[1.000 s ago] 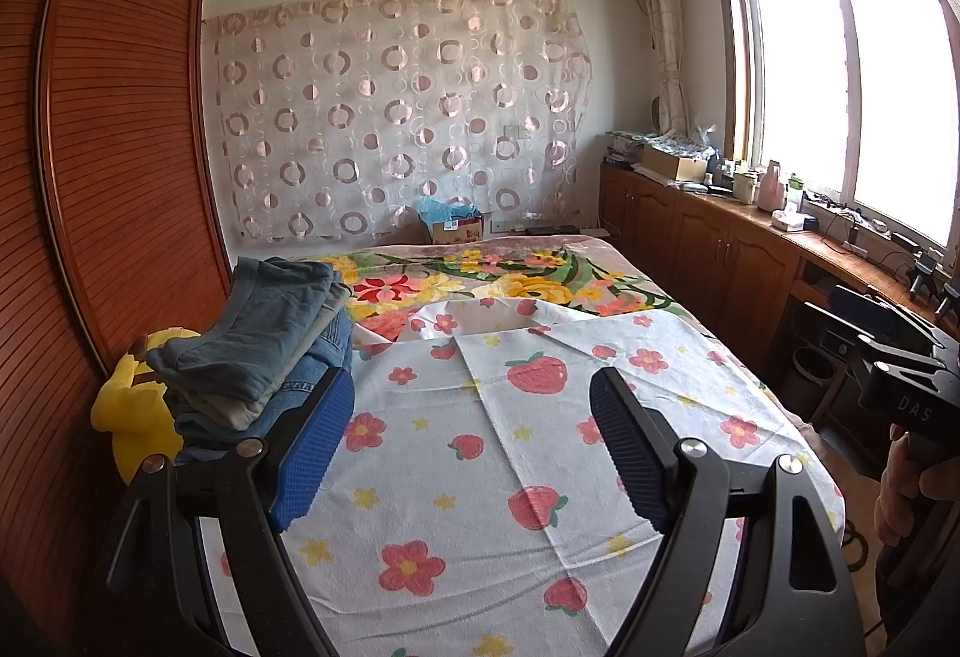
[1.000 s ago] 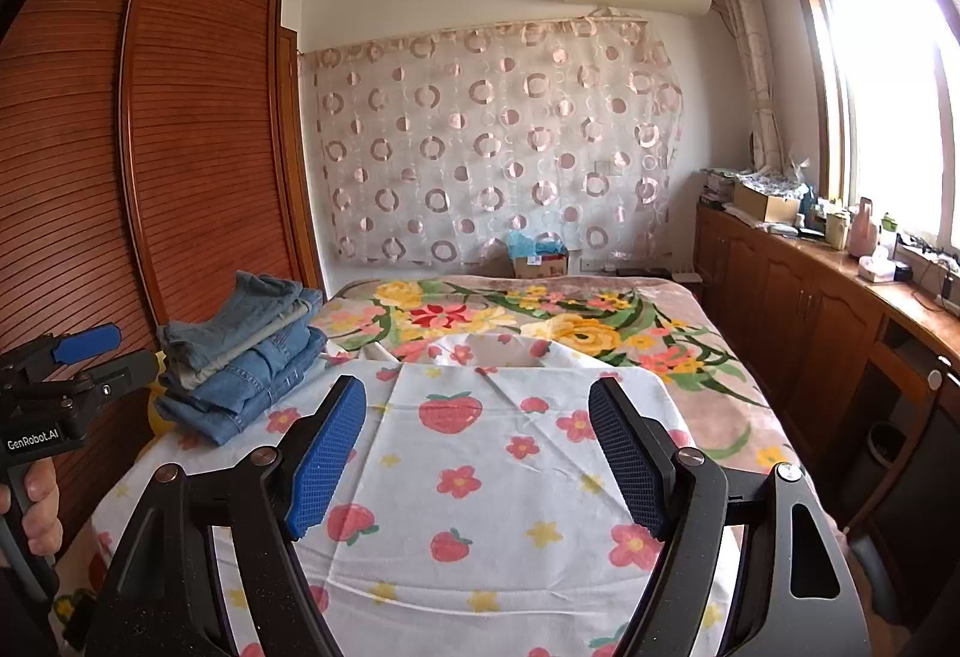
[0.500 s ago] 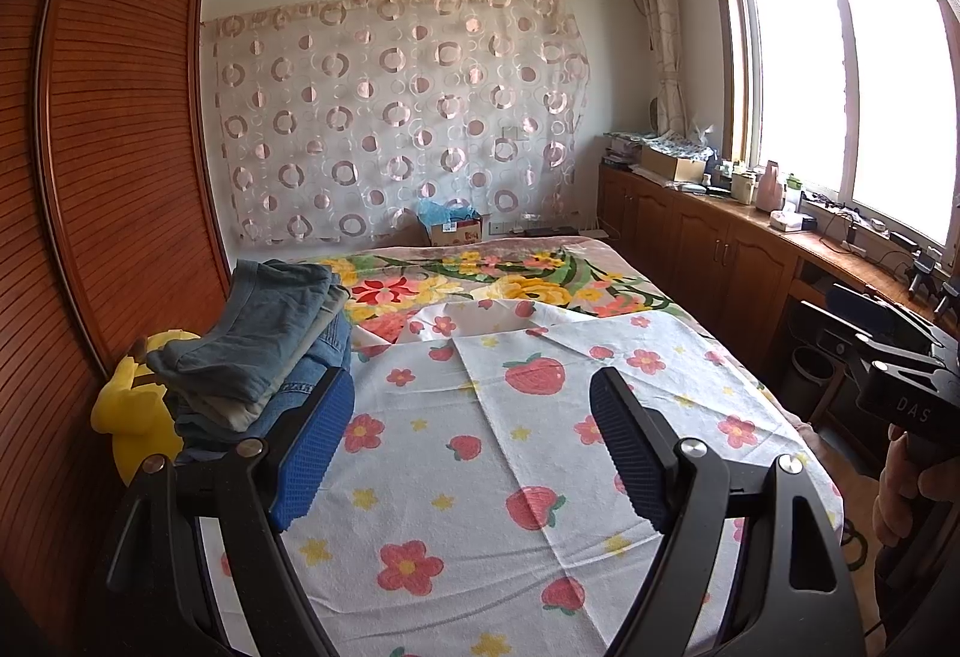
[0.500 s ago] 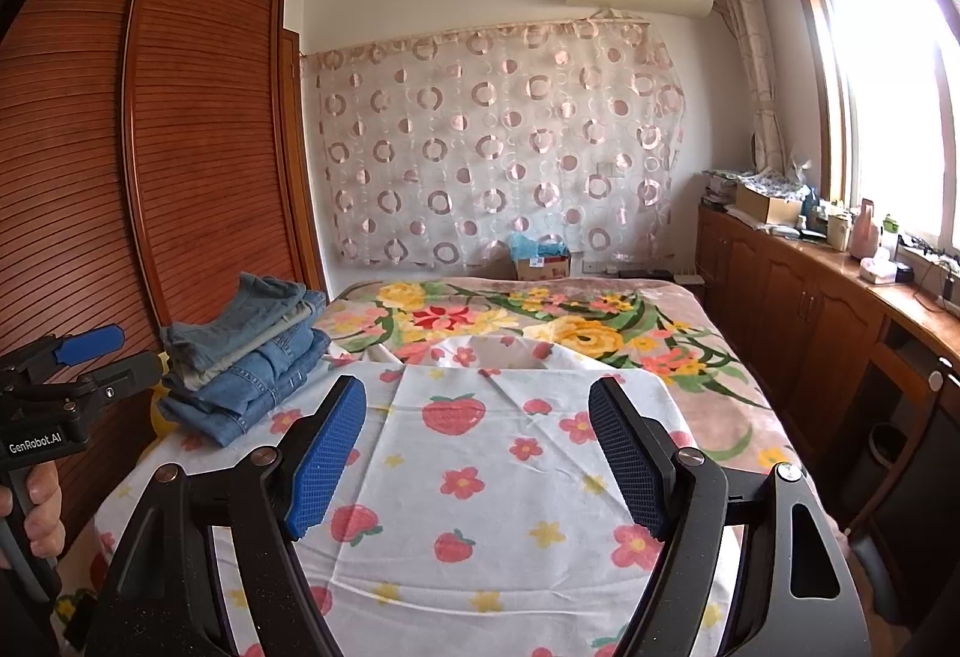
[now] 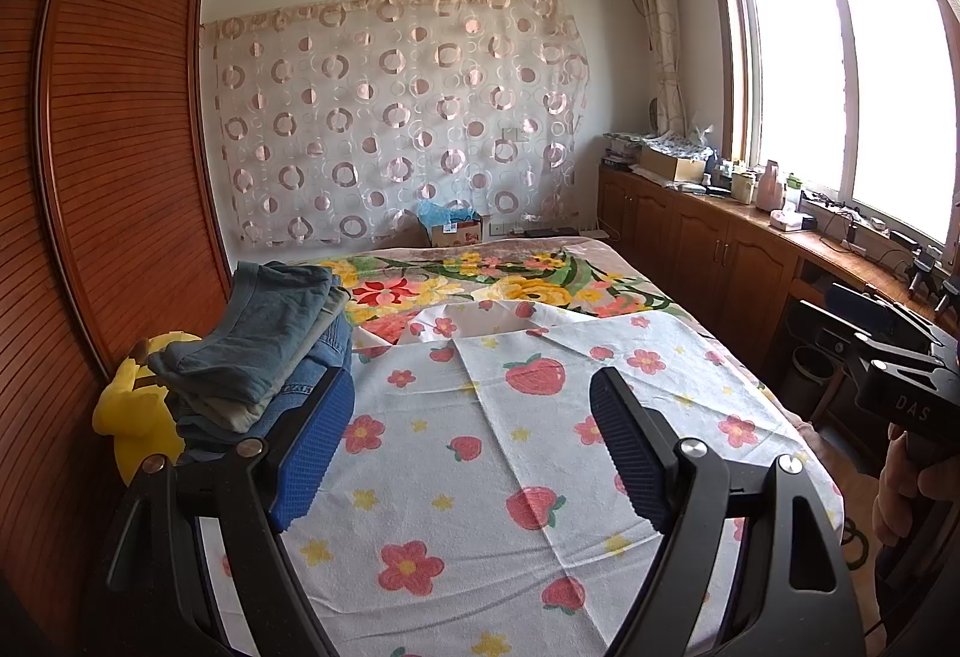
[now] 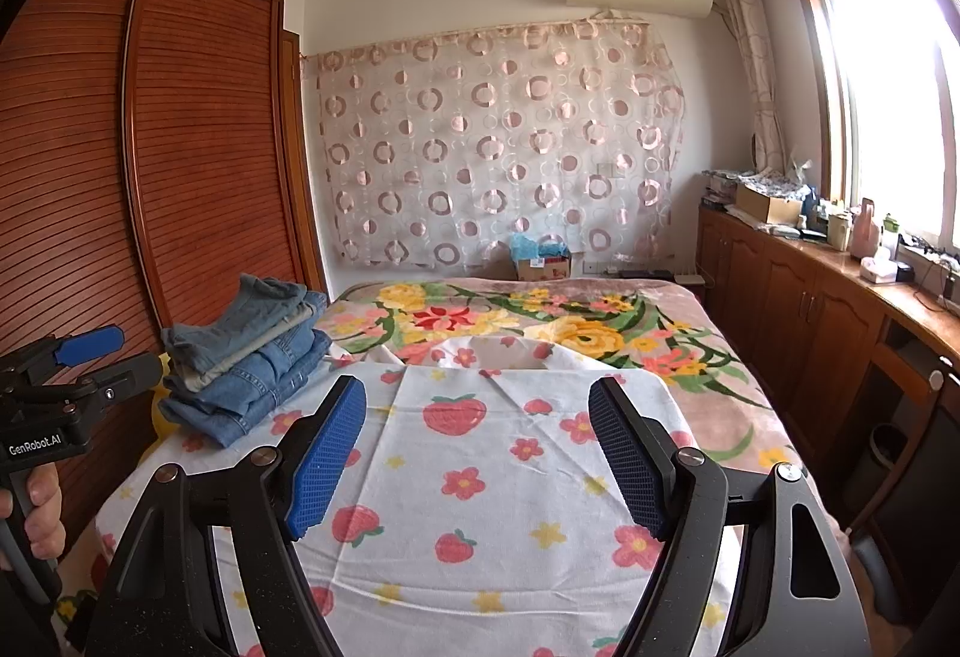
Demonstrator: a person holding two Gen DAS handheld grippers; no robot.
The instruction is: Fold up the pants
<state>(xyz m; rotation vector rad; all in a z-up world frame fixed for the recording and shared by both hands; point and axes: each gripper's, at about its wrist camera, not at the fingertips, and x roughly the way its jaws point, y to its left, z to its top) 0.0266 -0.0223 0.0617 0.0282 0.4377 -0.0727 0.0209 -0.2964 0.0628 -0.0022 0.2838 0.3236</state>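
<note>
A stack of folded denim pants [image 5: 264, 339] sits at the left side of the bed, near the wardrobe; it also shows in the right wrist view [image 6: 246, 357]. My left gripper [image 5: 474, 447] is open and empty, held above the strawberry-print sheet [image 5: 516, 453], with the stack just left of its left finger. My right gripper [image 6: 480, 453] is open and empty above the same sheet [image 6: 480, 477]. The left gripper also shows at the left edge of the right wrist view [image 6: 66, 381]. The right gripper shows at the right edge of the left wrist view [image 5: 888, 351].
A yellow plush toy [image 5: 138, 417] lies beside the stack. A wooden wardrobe [image 6: 150, 177] stands on the left. Cabinets with clutter [image 6: 840, 297] run under the window on the right. A cardboard box [image 6: 540, 261] sits beyond the bed, before the curtain.
Both views shift very slightly; the grippers stay open and nothing on the bed has moved.
</note>
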